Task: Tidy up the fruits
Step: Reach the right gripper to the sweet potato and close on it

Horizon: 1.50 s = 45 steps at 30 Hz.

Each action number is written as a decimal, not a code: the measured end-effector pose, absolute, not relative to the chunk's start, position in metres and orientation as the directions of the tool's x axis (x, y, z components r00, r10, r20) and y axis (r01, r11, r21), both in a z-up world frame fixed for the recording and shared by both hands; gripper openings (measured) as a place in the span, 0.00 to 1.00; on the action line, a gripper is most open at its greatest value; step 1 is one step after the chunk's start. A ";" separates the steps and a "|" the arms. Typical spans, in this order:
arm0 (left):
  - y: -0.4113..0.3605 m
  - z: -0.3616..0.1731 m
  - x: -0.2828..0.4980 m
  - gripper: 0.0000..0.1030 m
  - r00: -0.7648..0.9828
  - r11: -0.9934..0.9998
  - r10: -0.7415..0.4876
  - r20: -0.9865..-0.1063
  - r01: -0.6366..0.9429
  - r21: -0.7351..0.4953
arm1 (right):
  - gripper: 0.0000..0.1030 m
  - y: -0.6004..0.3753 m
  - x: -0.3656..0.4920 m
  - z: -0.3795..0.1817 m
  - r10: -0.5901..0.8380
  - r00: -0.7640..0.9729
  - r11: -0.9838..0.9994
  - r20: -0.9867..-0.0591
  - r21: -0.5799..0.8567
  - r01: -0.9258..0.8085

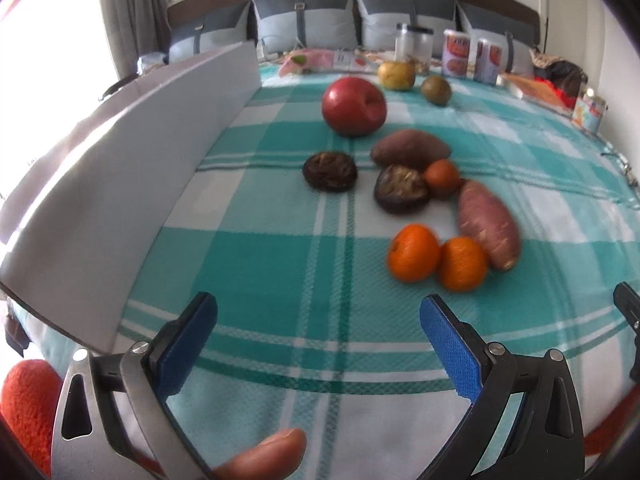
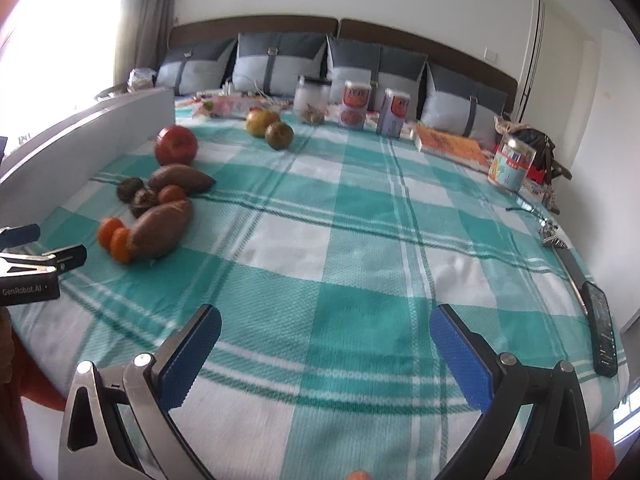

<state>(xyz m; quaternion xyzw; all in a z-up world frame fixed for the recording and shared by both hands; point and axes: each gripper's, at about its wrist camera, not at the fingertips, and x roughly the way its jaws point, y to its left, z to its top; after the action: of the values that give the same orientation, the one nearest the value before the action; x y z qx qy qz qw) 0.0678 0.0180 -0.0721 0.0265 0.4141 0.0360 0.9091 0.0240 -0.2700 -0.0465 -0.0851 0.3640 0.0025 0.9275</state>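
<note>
Both pairs of jaws stood wide open and held nothing. The left gripper (image 1: 318, 316) hovered low over the bed (image 1: 280, 280), its blue pads spread apart, and the nearest fruit lay just ahead of its right-hand jaw: two oranges (image 1: 414, 253) touching each other, with a pink sweet potato (image 1: 488, 224) against the far one. Farther ahead sat two dark, wrinkled fruits (image 1: 330, 171), a smaller orange (image 1: 442, 178), a second sweet potato (image 1: 410, 148) and, beyond them, a red apple (image 1: 354, 106). A yellow fruit (image 1: 396, 75) and a green one (image 1: 436, 89) lay farther still, near the jars and cans. A white board (image 1: 120, 168) ran along the left of the left gripper's jaws.

The right gripper (image 2: 326, 328) hung over bare blanket, with the whole cluster well off to the left of its jaws and a phone (image 2: 602, 328) near the bed's edge to their right.

The risks looked plain enough. The bed was soft, so pressing down on one orange could tip its neighbour, and round fruit might roll. The oranges touched each other and the sweet potato, so jaws closing around one could easily nudge or catch another. The dark fruits seemed soft, and a hard squeeze might crush them. No bowl or tray was visible, so where the fruit should go could not be told.
</note>
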 end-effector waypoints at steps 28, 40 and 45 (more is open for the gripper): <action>0.032 -0.086 0.064 1.00 0.641 1.000 0.020 -0.767 -0.020 0.009 | 1.00 -0.290 0.032 -0.083 0.007 0.665 0.999 -0.747 -0.029 -0.044; 0.042 -0.081 0.067 0.99 0.585 0.998 -0.065 -0.808 0.045 -0.048 | 0.98 -0.303 0.036 -0.073 0.088 0.599 0.996 -0.796 0.058 -0.069; 0.047 -0.079 0.068 0.99 0.586 0.994 -0.103 -0.804 0.031 -0.105 | 0.76 -0.291 0.069 -0.050 0.396 0.505 0.908 -0.767 0.410 -0.089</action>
<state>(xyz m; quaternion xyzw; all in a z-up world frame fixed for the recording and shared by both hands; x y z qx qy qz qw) 0.0684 0.0471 -0.0786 -0.0397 0.4537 -0.0378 0.8895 0.0693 -0.2914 -0.0502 0.1612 0.4768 0.1422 0.8523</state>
